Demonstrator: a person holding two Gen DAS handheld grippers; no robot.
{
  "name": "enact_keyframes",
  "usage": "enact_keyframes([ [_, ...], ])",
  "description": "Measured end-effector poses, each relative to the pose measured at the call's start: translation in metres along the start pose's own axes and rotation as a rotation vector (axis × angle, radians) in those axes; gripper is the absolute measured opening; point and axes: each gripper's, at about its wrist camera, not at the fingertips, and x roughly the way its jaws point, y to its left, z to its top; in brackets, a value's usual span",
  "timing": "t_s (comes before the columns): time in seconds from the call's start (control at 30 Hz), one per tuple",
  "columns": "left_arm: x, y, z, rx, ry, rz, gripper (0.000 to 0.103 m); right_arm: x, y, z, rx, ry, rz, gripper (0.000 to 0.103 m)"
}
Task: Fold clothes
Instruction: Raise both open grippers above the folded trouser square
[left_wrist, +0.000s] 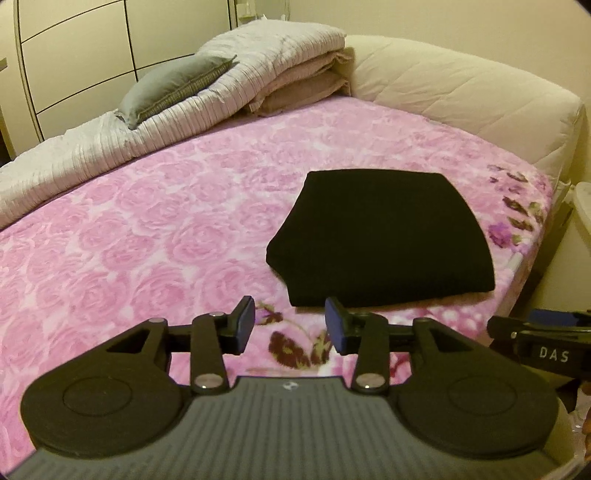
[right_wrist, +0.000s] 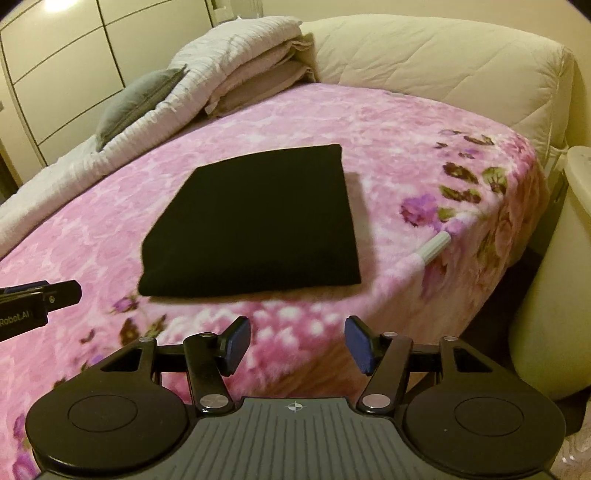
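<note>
**Folded black garment lies on the bed, both tools held clear of it**

A black garment (left_wrist: 376, 236) lies folded into a neat, flat rectangle on the pink rose-patterned blanket (left_wrist: 147, 221) that covers the bed. It sits toward the near corner of the bed, close to the floral border of the blanket, and nothing touches it.

The left tool (left_wrist: 290, 325) hovers over the blanket just short of the garment's near edge. Its blue pads (left_wrist: 245, 325) stand apart with only blanket showing between them; it holds nothing. The right tool (right_wrist: 297, 345) hangs near the bed's front edge, on the near side of the garment, its pads likewise apart and empty. Each tool shows at the edge of the other's view, side by side and apart from one another.

In the right wrist view a small pale, tube-like object (right_wrist: 436, 245) rests on the blanket near the bed's edge, to the right of the garment and apart from it; what it is cannot be told.

At the far side of the bed a grey cushion (left_wrist: 173, 86) rests on a white ribbed bedspread (left_wrist: 92, 147), beside a stack of folded beige linens (left_wrist: 306, 85). A cream quilted headboard (left_wrist: 461, 92) rises behind them. Pale wardrobe panels (left_wrist: 74, 55) fill the background, and a light-coloured bin (right_wrist: 554, 277) stands beside the bed.
</note>
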Motion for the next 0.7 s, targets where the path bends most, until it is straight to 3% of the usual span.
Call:
enact_keyframes([
  [0.33, -0.033, 0.001, -0.011, -0.003, -0.022, -0.012, 0.043, -0.033, 0.012, -0.012, -0.011, 0.0, 0.026, 0.061],
  [0.7, -0.033, -0.007, -0.015, 0.008, -0.003, -0.027, 0.043, -0.036, 0.011, -0.016, -0.012, 0.018, 0.015, 0.061],
])
